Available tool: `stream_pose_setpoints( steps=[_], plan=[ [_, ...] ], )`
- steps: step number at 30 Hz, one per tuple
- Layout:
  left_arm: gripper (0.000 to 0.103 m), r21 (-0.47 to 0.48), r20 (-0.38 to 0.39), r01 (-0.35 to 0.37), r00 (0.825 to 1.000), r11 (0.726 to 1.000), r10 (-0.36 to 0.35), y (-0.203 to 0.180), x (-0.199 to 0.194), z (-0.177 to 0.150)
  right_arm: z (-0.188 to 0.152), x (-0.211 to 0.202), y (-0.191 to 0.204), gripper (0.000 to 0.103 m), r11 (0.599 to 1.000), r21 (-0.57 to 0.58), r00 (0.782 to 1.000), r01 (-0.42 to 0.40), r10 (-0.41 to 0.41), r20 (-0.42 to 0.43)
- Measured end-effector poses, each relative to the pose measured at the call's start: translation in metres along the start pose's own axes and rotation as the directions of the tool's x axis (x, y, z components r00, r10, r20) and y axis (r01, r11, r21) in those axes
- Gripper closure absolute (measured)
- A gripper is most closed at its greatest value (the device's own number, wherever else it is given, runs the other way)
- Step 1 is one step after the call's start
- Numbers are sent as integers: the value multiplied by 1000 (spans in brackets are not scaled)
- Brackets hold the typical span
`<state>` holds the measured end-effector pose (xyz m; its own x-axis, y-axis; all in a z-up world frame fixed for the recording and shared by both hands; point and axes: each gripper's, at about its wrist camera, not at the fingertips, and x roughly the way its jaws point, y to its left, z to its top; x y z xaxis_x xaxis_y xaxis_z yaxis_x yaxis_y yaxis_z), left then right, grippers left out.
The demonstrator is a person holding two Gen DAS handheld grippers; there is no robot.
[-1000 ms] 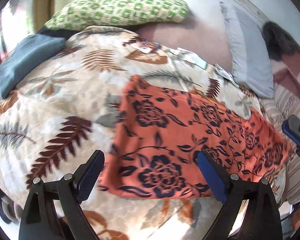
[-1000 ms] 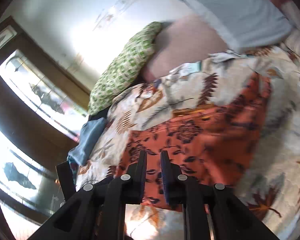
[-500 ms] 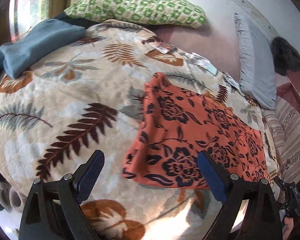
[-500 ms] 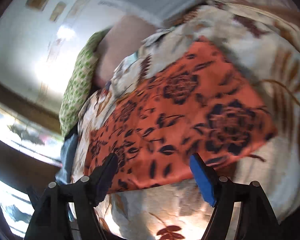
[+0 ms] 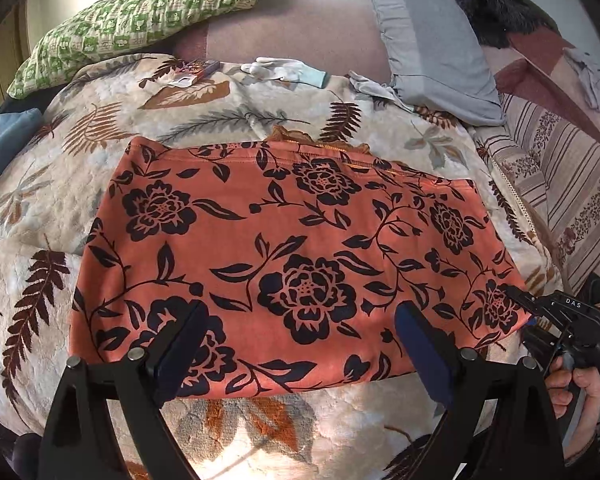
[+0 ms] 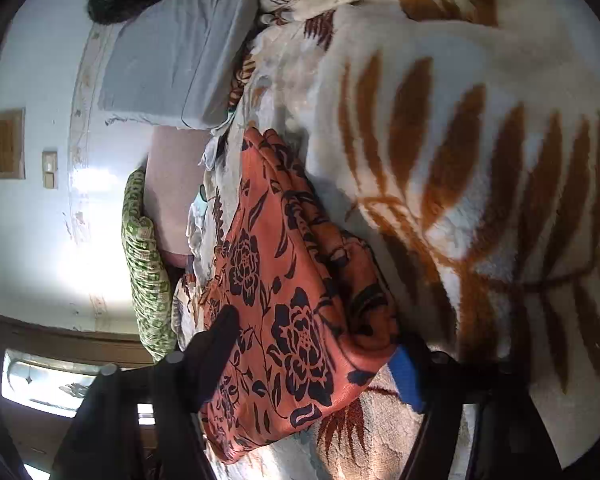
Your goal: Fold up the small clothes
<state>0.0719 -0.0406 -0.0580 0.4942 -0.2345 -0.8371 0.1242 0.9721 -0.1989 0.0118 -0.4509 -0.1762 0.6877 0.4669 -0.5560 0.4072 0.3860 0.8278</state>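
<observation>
I see the bed (image 5: 40, 216) first, covered with a cream blanket with leaf prints, and it carries everything because the cloth needs a wide soft surface to lie flat. Far beyond my left claw (image 5: 300, 352), a green checked pillow (image 5: 140, 12) and a grey pillow (image 5: 432, 36) stand against the wall, out of the working area.

The orange floral garment (image 5: 284, 256) lies spread just ahead of the left claw, already doubled into a wide rectangle, with its near edge passing between the two fingers. I judge that another fold is needed to make it small.

The left claw stands wide open above this near edge and grips nothing; its pads do not press the cloth. I think it waits there to take the left side.

The right claw (image 6: 316, 356) is turned on its side at the right corner of the garment. Its jaws are closing, and the corner of the orange cloth is between them, but a gap shows beside the blue pad (image 6: 406, 376), so I do not count it as gripped yet. In the left view, a hand (image 5: 576, 384) holds this claw's handle.
</observation>
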Motion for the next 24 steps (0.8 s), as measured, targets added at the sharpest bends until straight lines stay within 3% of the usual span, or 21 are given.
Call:
stream_pose_setpoints(
  steps=[1, 6, 10, 12, 17, 20, 24],
  plan=[
    [8, -7, 1, -9, 1000, 1000, 9, 4, 1, -1, 0, 3, 5, 89, 1000, -18, 1000, 11, -11, -28],
    [8, -100, 5, 3, 1000, 995, -3, 34, -4, -6, -1, 21, 29, 89, 966, -190, 981, 176, -189, -53],
    [8, -128, 54, 3, 999, 992, 4, 57, -22, -10, 0, 28, 16, 81, 978, -118, 981, 172, -181, -67],
    [8, -164, 80, 12, 997, 986, 1, 72, -32, -11, 0, 30, 20, 87, 971, -146, 976, 189, -202, -78],
    [8, -260, 157, 28, 987, 965, 14, 118, -63, -18, -19, 17, 99, 92, 937, -327, 989, 124, -143, -34],
    [8, -315, 202, 25, 979, 949, 41, 146, -84, -25, -47, 23, 166, 92, 881, -469, 994, 61, -95, -50],
    [8, -386, 237, 1, 967, 923, 98, 184, -110, -41, -108, 54, 245, 92, 786, -615, 988, -57, -43, -146]
  ],
)
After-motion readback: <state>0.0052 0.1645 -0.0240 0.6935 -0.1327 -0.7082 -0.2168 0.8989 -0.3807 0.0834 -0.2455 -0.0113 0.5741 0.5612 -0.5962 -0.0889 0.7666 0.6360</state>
